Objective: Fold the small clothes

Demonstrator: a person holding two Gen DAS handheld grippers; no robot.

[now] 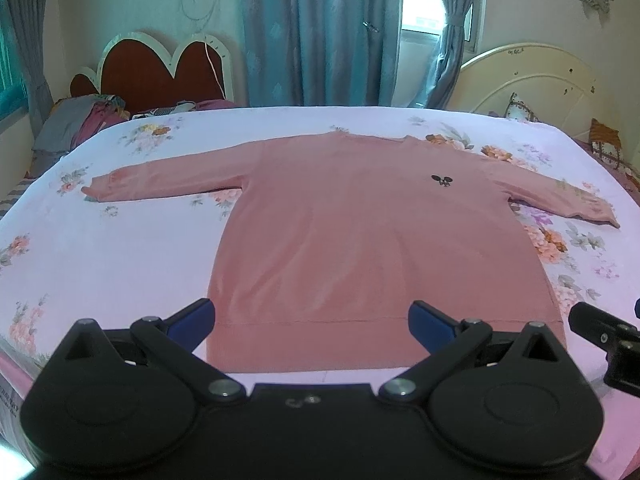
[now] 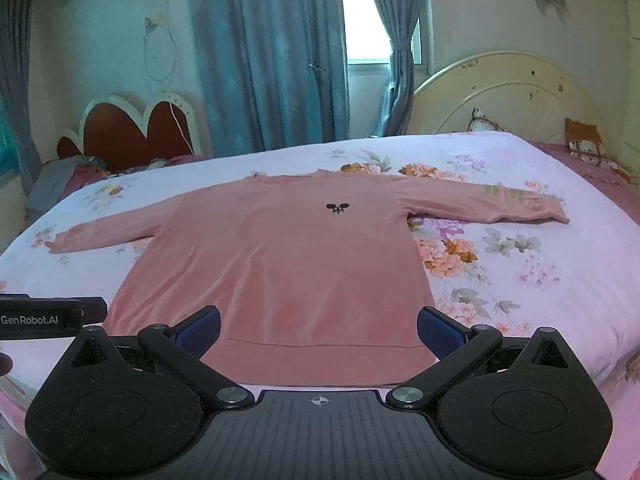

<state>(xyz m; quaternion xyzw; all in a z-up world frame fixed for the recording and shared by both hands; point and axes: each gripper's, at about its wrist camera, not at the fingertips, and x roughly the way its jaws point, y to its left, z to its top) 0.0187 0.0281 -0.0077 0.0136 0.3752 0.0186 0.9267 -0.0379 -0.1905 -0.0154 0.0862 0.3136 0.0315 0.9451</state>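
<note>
A pink long-sleeved sweater (image 1: 360,232) lies flat and spread out on the bed, front up, with a small black emblem (image 1: 442,180) on the chest and both sleeves stretched sideways. It also shows in the right wrist view (image 2: 280,272). My left gripper (image 1: 312,320) is open and empty, hovering just above the sweater's bottom hem. My right gripper (image 2: 318,328) is open and empty, also above the hem, towards its right side. Part of the right gripper shows at the right edge of the left wrist view (image 1: 604,336).
The bed has a white floral sheet (image 1: 120,240). A cream headboard (image 2: 512,96) with cushions stands at the right. A second bed with a red headboard (image 1: 160,68) and piled bedding is at the back left. Blue curtains (image 1: 320,32) hang behind.
</note>
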